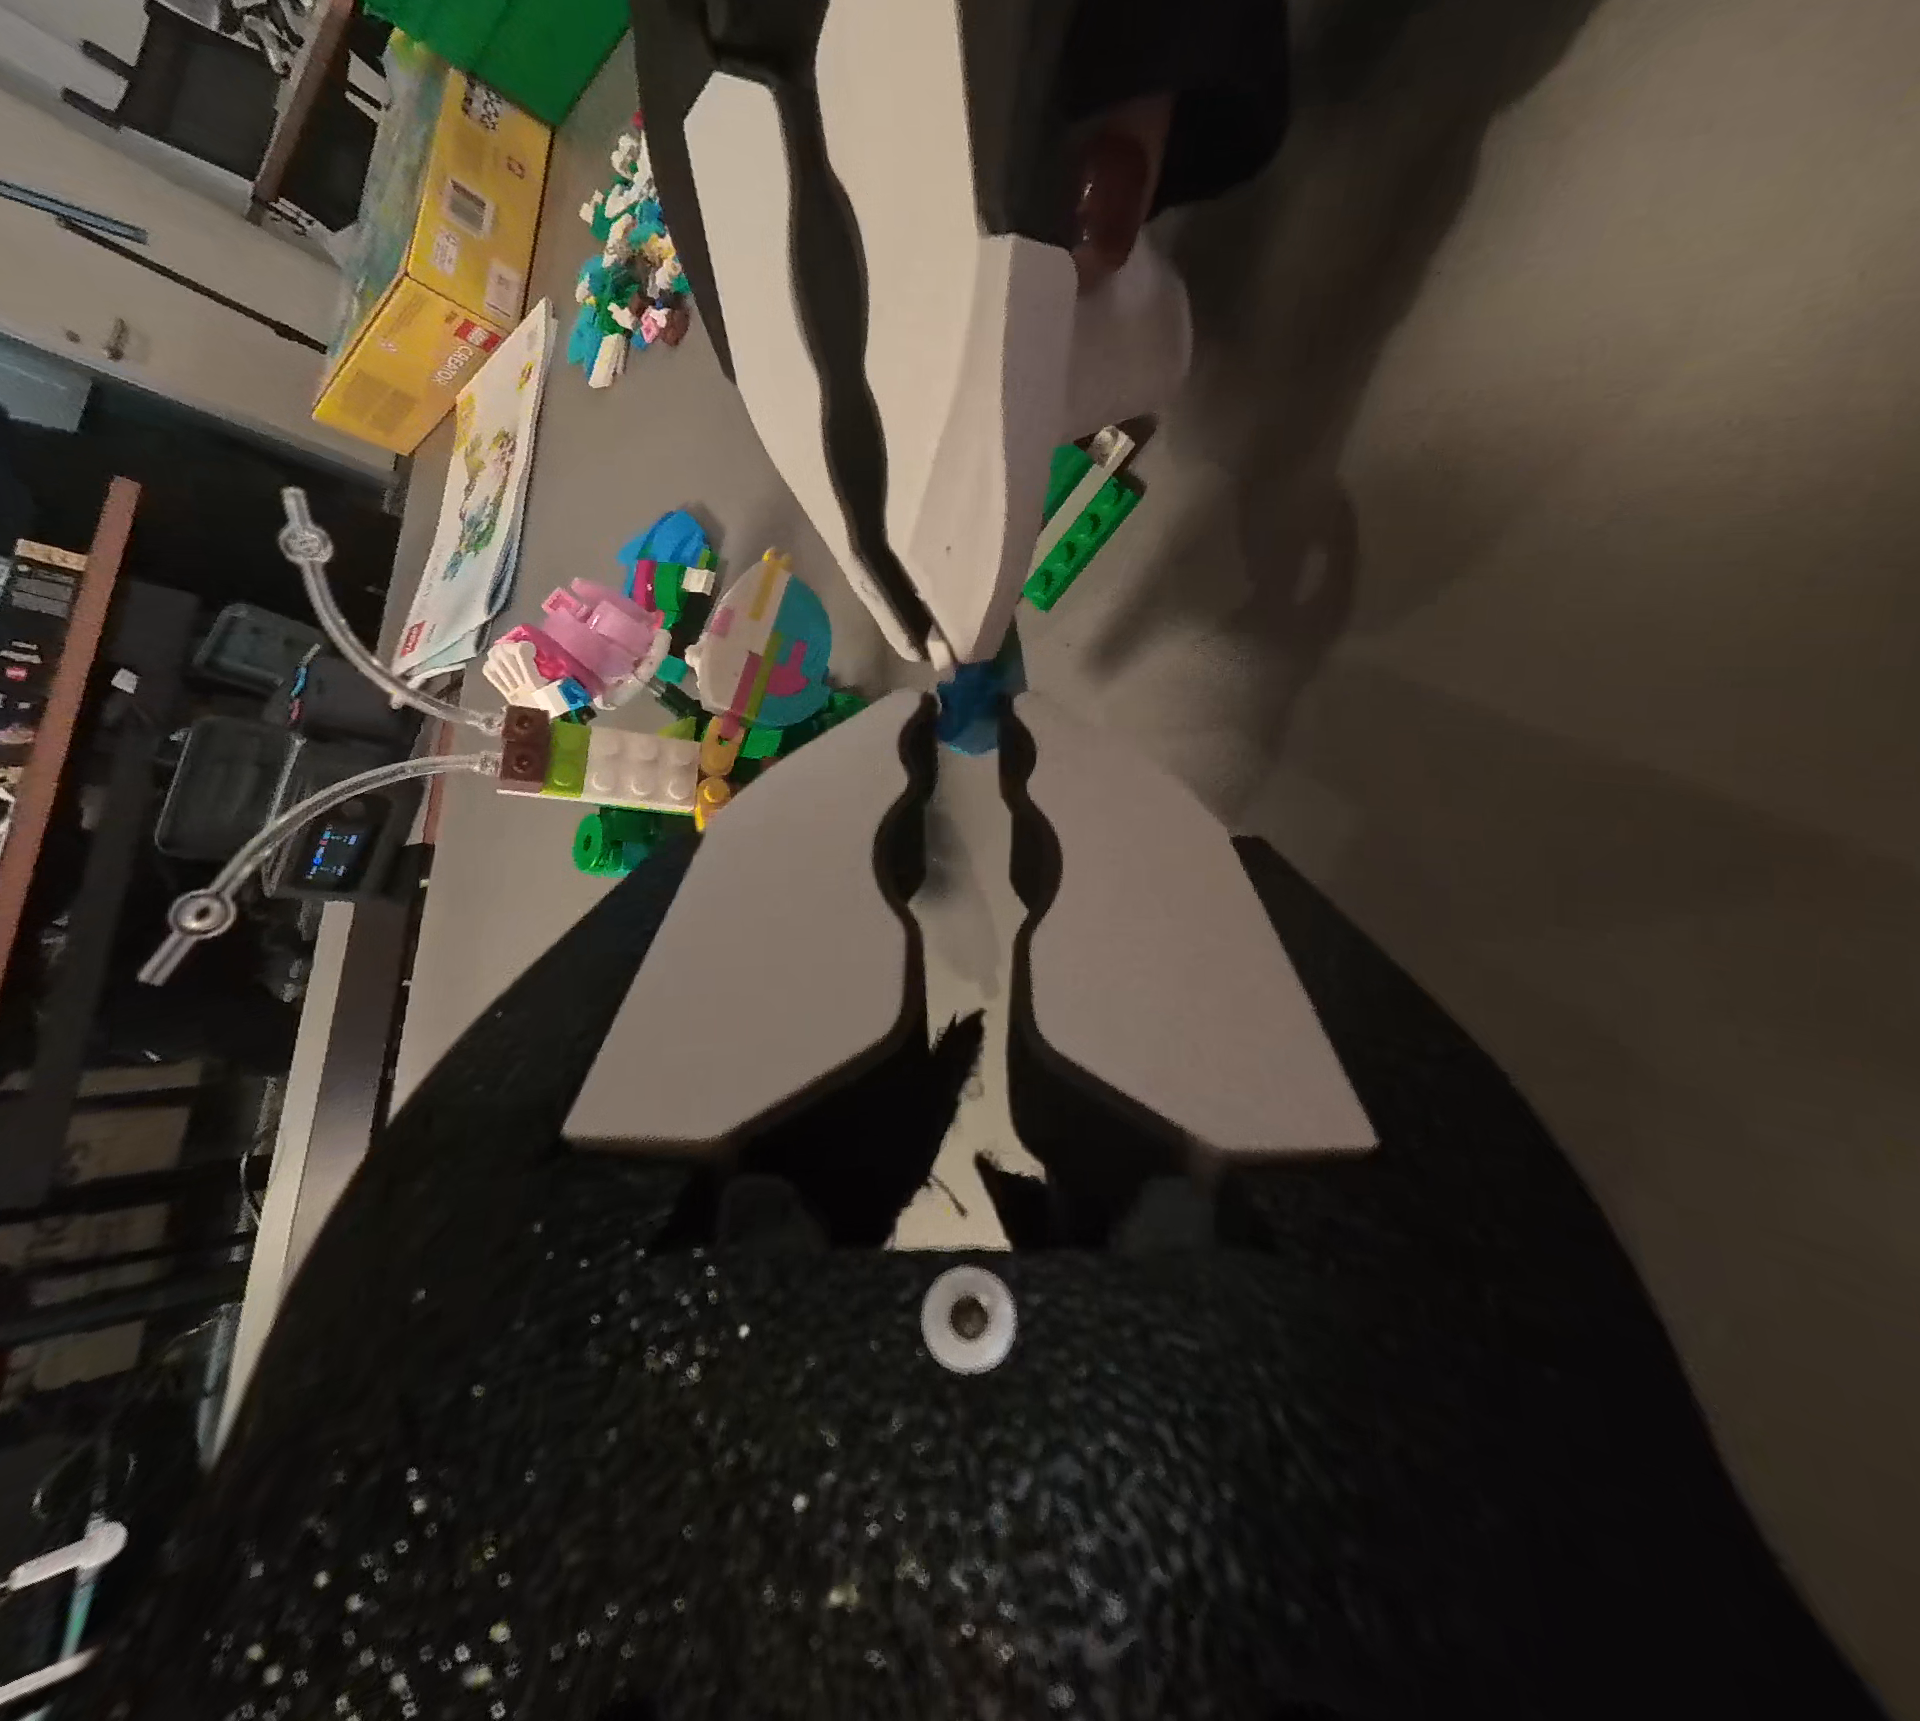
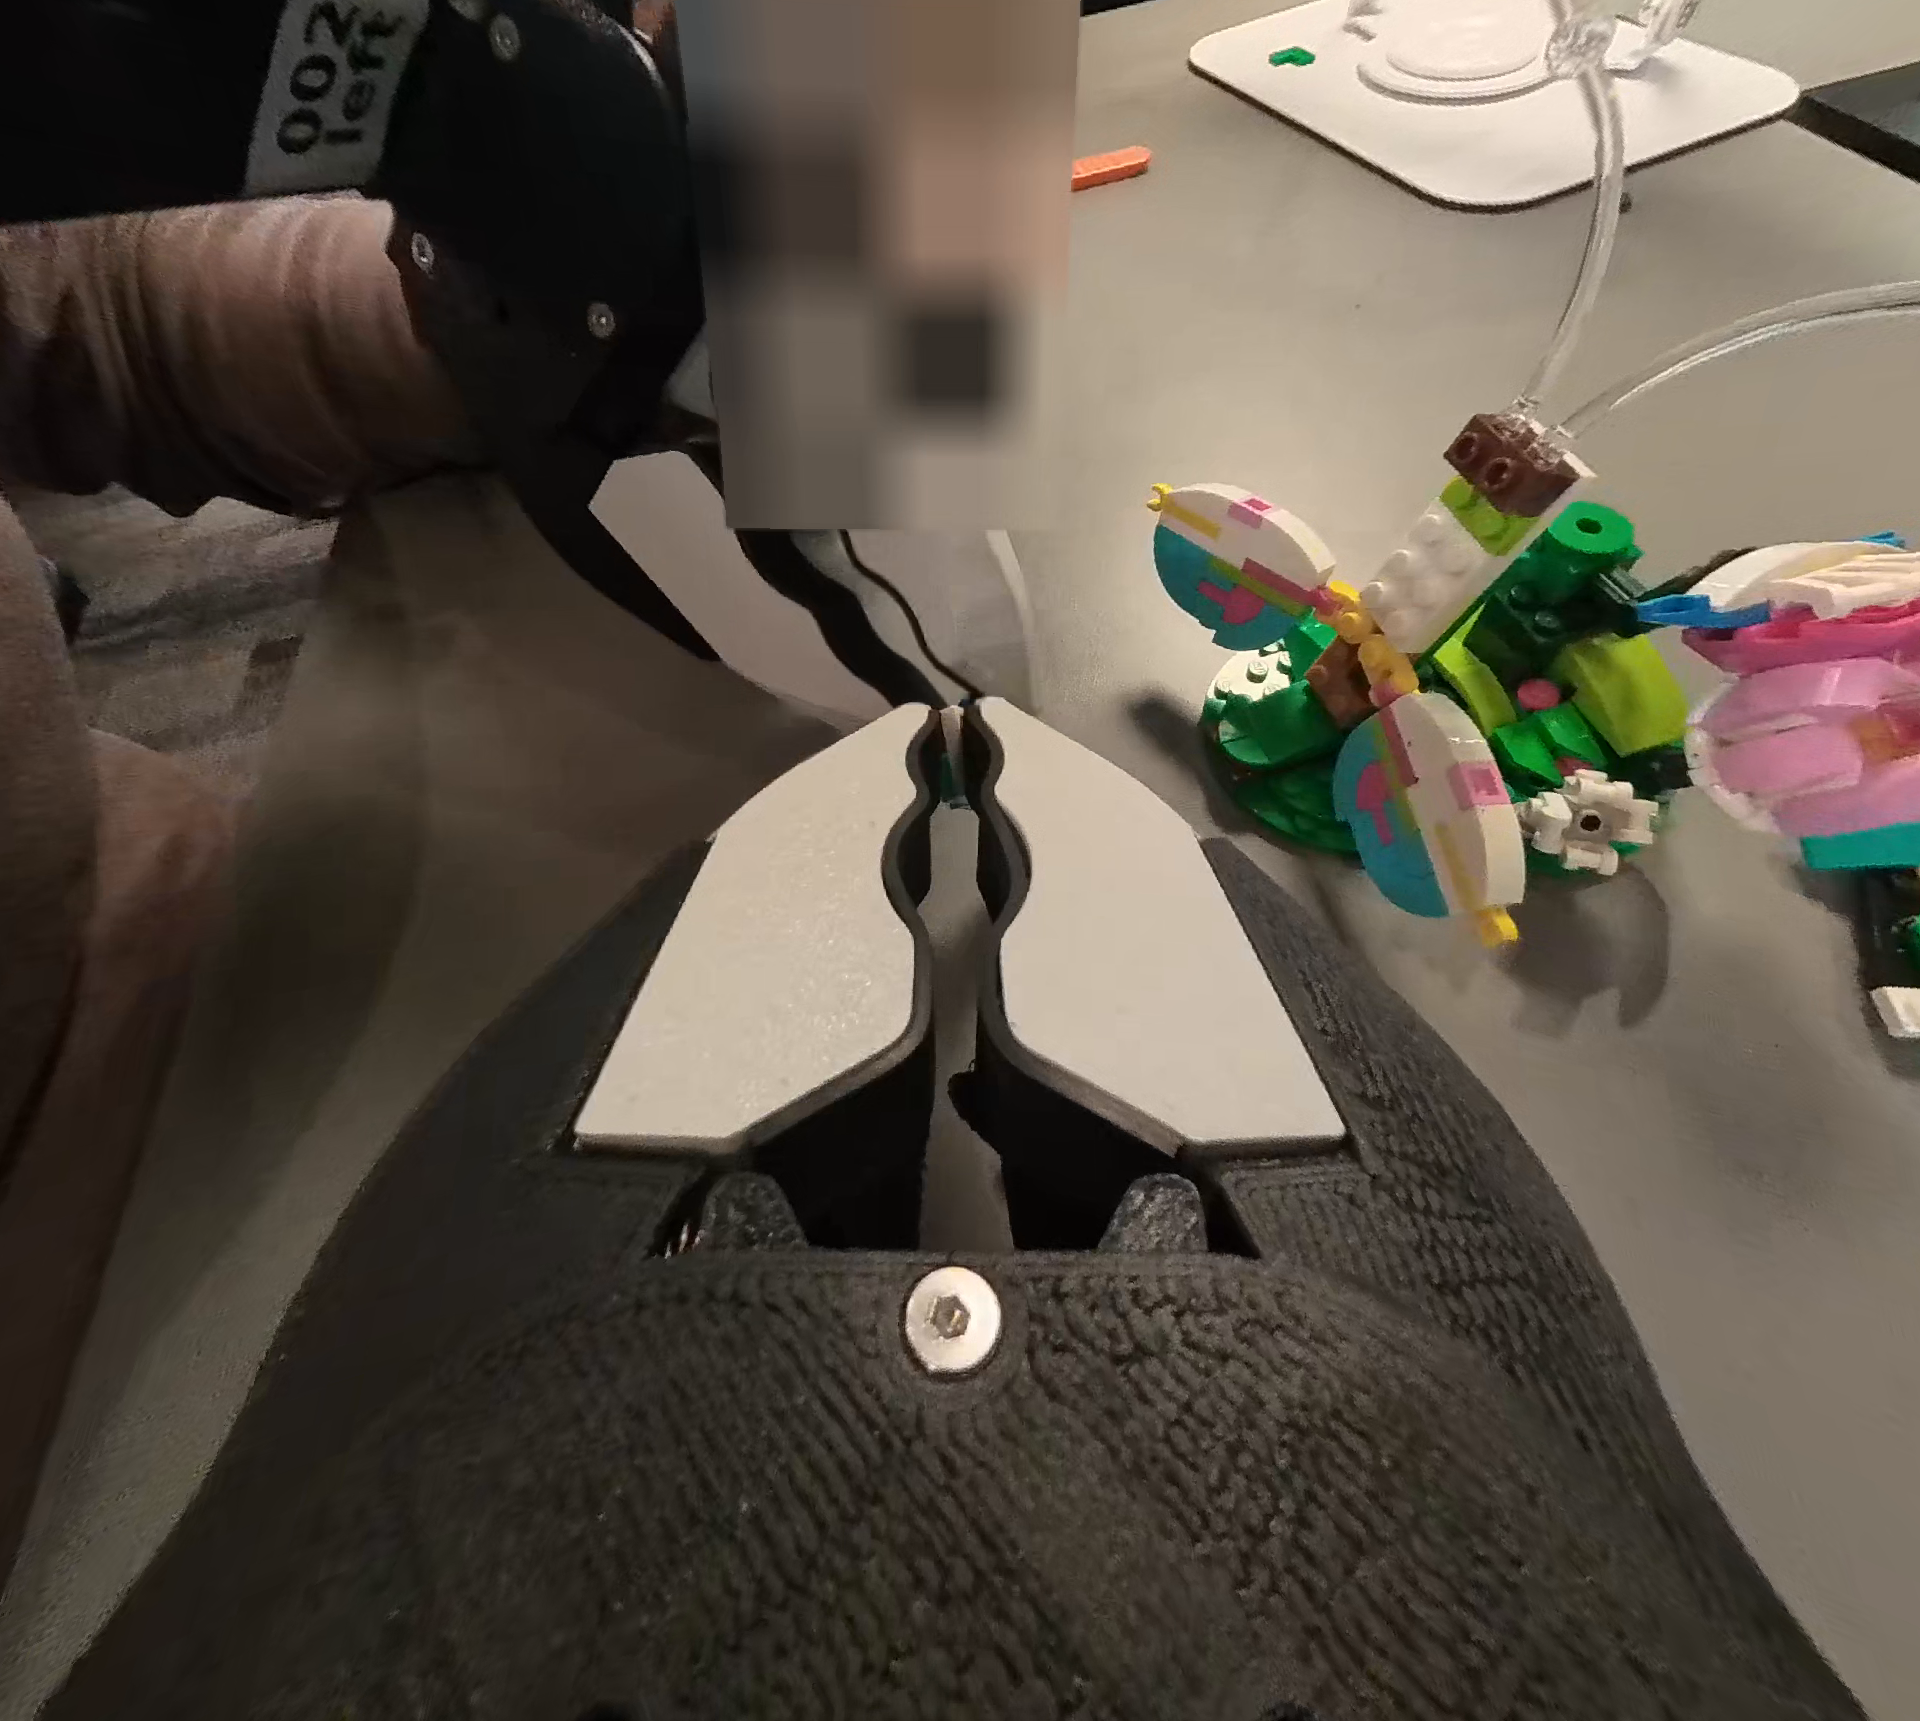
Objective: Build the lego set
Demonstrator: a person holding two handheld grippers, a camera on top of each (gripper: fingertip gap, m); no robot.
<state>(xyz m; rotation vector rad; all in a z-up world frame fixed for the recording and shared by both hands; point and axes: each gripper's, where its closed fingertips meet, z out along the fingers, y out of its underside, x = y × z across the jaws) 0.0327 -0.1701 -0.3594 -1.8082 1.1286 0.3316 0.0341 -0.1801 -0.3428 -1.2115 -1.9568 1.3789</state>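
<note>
Left wrist view: the left gripper (image 1: 961,715) has its fingers drawn in narrow on a small blue piece (image 1: 971,715) at their very tips. Meeting it tip to tip from above is the right gripper (image 1: 940,637), whose fingers pinch a tiny white piece (image 1: 940,653) pressed against the blue one (whether the two are already joined cannot be told). Just behind the tips lies a green plate (image 1: 1086,528) with a white strip on it, resting on the grey desk (image 1: 623,445). To the left stands the half-built model (image 1: 665,695): a green base with white-and-turquoise wings, a pink flower and two clear curved rods. Farther off lie an instruction booklet (image 1: 488,476), a heap of loose bricks (image 1: 629,258) and a yellow box (image 1: 447,258).

Right wrist view: the right gripper (image 2: 954,721) is nearly closed, a sliver of white and green showing between its fingertips. The left gripper's black body (image 2: 540,217) and the person's hand (image 2: 208,341) holding it fill the left side. To the right, on the desk (image 2: 1299,341), the model (image 2: 1455,684) sits near the fingers. Beyond it lie an orange tool (image 2: 1110,167) and a white stand base (image 2: 1486,102).
</note>
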